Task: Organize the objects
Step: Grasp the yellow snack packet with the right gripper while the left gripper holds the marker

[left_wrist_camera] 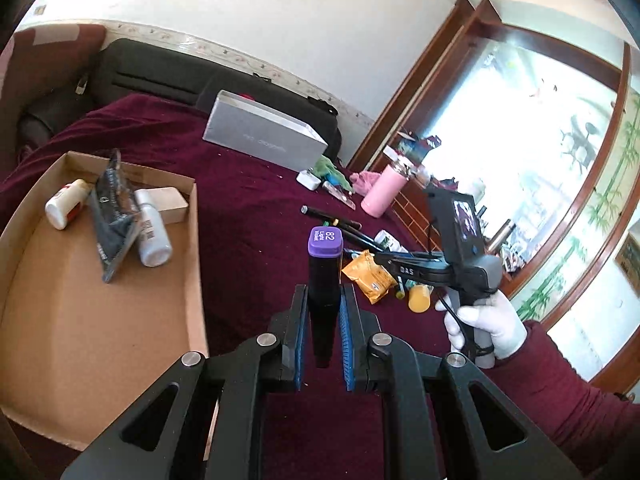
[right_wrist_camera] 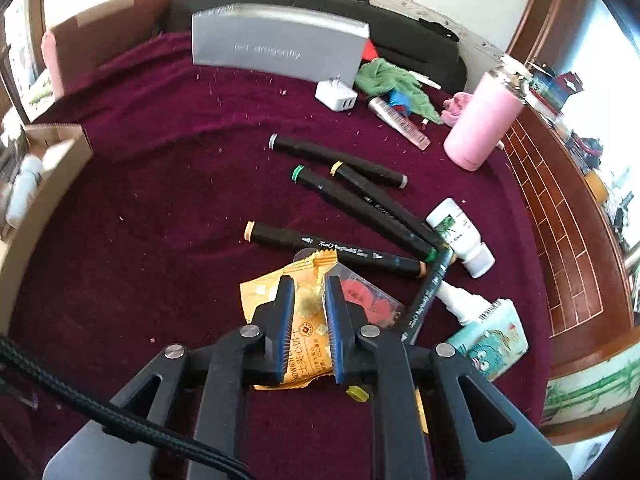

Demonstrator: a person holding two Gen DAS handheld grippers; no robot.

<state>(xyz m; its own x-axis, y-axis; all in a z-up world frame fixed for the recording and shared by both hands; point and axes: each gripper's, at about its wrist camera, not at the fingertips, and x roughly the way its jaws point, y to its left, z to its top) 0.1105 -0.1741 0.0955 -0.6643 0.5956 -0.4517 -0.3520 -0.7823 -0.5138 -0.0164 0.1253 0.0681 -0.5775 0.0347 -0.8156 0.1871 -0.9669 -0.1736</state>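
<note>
My left gripper [left_wrist_camera: 323, 292] is shut on a black marker with a violet cap [left_wrist_camera: 325, 264], held upright above the maroon cloth, just right of the cardboard box [left_wrist_camera: 80, 320]. The box holds two white bottles [left_wrist_camera: 152, 232] and a dark packet [left_wrist_camera: 114, 216]. My right gripper [right_wrist_camera: 307, 284] hovers low over an orange snack packet [right_wrist_camera: 308, 320]; its fingers straddle the packet with a gap, and contact cannot be judged. The right gripper also shows in the left wrist view [left_wrist_camera: 384, 258]. Several black markers [right_wrist_camera: 340, 156] lie on the cloth beyond the packet.
A grey box [right_wrist_camera: 276, 44], white charger [right_wrist_camera: 336, 96], green cloth [right_wrist_camera: 388, 80], pink tumbler [right_wrist_camera: 480, 128], small white bottles [right_wrist_camera: 460, 232], a clear case with red pieces [right_wrist_camera: 368, 296] and a teal tissue pack [right_wrist_camera: 492, 340] lie around. The table edge runs along the right.
</note>
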